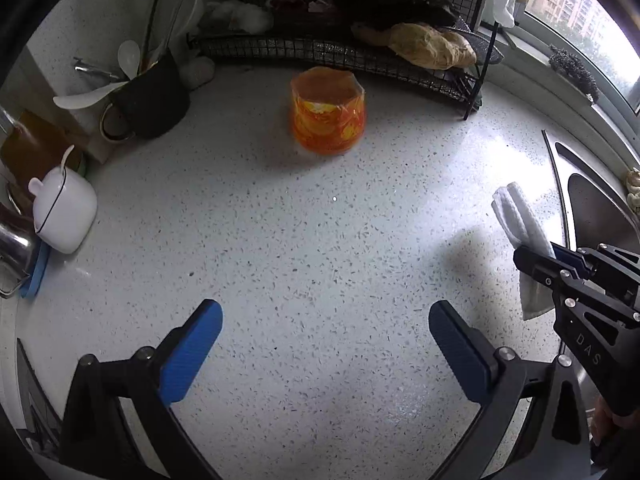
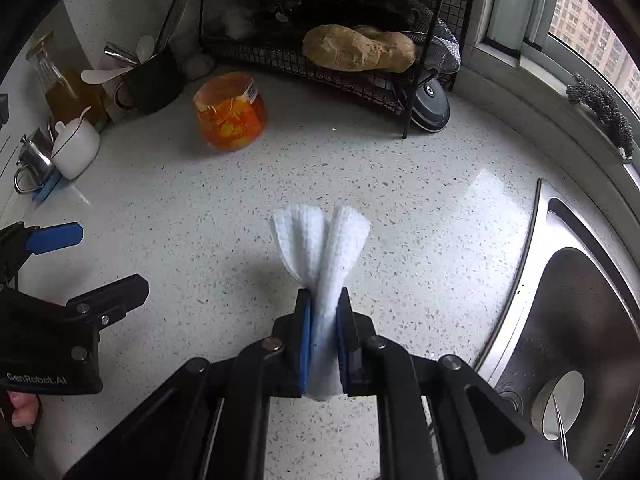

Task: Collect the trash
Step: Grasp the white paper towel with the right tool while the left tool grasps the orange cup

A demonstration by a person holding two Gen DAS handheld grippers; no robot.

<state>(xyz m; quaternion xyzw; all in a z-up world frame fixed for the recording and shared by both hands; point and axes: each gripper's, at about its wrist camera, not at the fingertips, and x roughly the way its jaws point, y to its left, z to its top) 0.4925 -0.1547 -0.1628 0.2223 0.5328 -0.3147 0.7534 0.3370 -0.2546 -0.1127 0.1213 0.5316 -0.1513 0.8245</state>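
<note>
Right tongs (image 2: 323, 312) pinch folded white waffle-textured paper towel (image 2: 320, 248), soft ends fanning above speckled glossy stone surface (image 2: 360, 160). Left tongs (image 1: 326, 344) spread wide, blue ribbed pads, nothing between. Broad bare surface ahead. Steel sink (image 2: 560, 320) edge at right. Farther: crinkly orange plastic wrapper (image 1: 328, 114), black wire rack (image 1: 340, 52) against wall.

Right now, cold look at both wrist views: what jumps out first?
The right claw is shut on a folded white cloth, its free end fanning out above the speckled counter. Behind it, near the black wire rack, stands a bright orange plastic container, the only strong colour on the counter. The left claw is open and empty; the steel sink lies at the right edge.
</note>
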